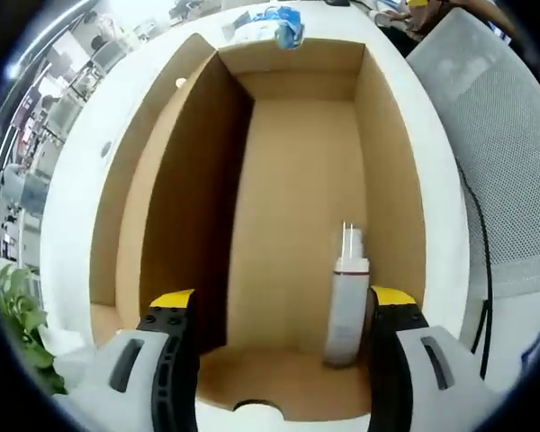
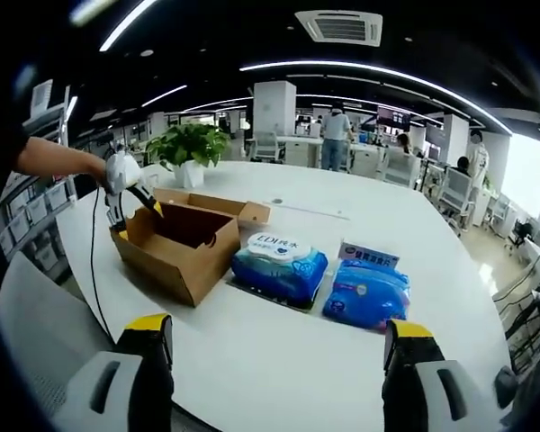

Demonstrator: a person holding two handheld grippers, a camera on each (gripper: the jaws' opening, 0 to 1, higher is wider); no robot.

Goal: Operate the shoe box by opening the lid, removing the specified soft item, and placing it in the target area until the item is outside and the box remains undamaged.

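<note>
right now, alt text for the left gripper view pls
An open cardboard shoe box on a white table, seen from above between the left gripper's open jaws. A small white bottle lies inside, near the right jaw.

You're looking into a shoe box [image 1: 297,180] of matt brown cardboard, a smooth white plastic bottle [image 1: 347,301] inside. The worktop [image 2: 360,234] is smooth, faintly glossy white; the blue wipe packs [image 2: 279,263] are shiny plastic film.
</note>
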